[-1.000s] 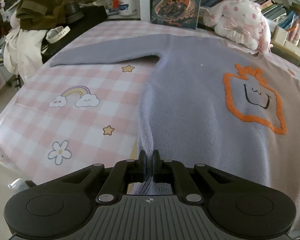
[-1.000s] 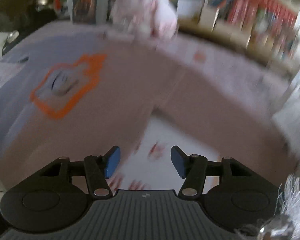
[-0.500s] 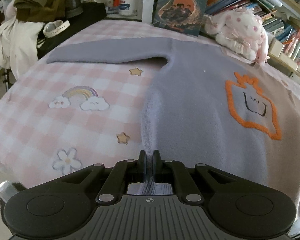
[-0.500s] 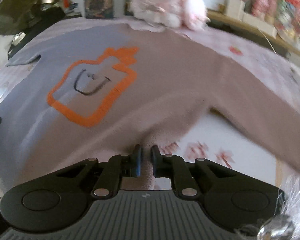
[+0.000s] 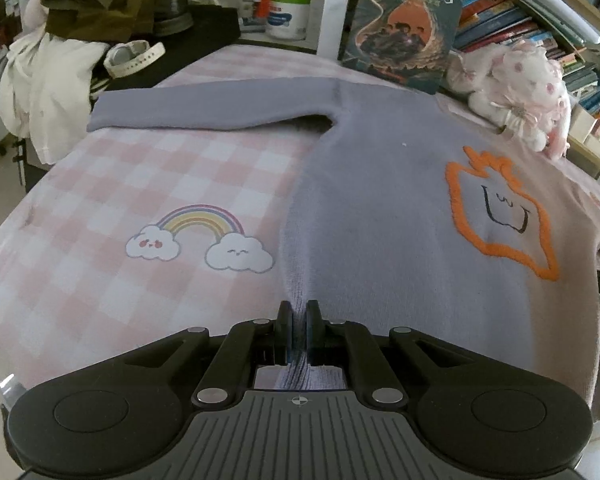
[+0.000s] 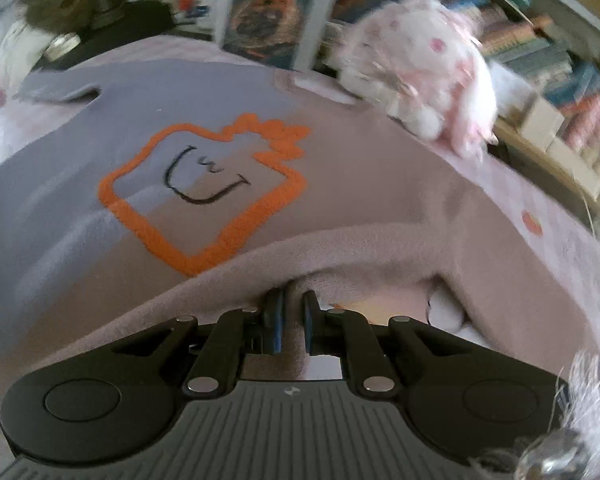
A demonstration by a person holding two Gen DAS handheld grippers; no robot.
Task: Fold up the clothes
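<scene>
A two-tone sweater [image 5: 380, 216], lavender on its left half and dusty pink on its right, lies face up on a pink checked sheet [image 5: 140, 184], with an orange outlined face motif [image 5: 500, 216] on the chest. Its left sleeve [image 5: 204, 108] stretches out sideways. My left gripper [image 5: 298, 316] is shut on the sweater's lower left hem corner. My right gripper [image 6: 292, 308] is shut on the lower right hem, which is lifted and curling over towards the orange motif [image 6: 204, 192] on the sweater [image 6: 340, 184].
A pink-and-white plush toy [image 5: 516, 80] sits at the far edge by the collar; it also shows in the right wrist view [image 6: 420, 76]. A poster book [image 5: 408, 28] and bookshelves [image 5: 540, 20] stand behind. Piled clothes [image 5: 60, 32] lie at the far left. The sheet has a rainbow print [image 5: 200, 236].
My right gripper closed on the right hem and lifted it forward over the body. My left gripper, shut on the left hem throughout, moved forward along the sheet.
</scene>
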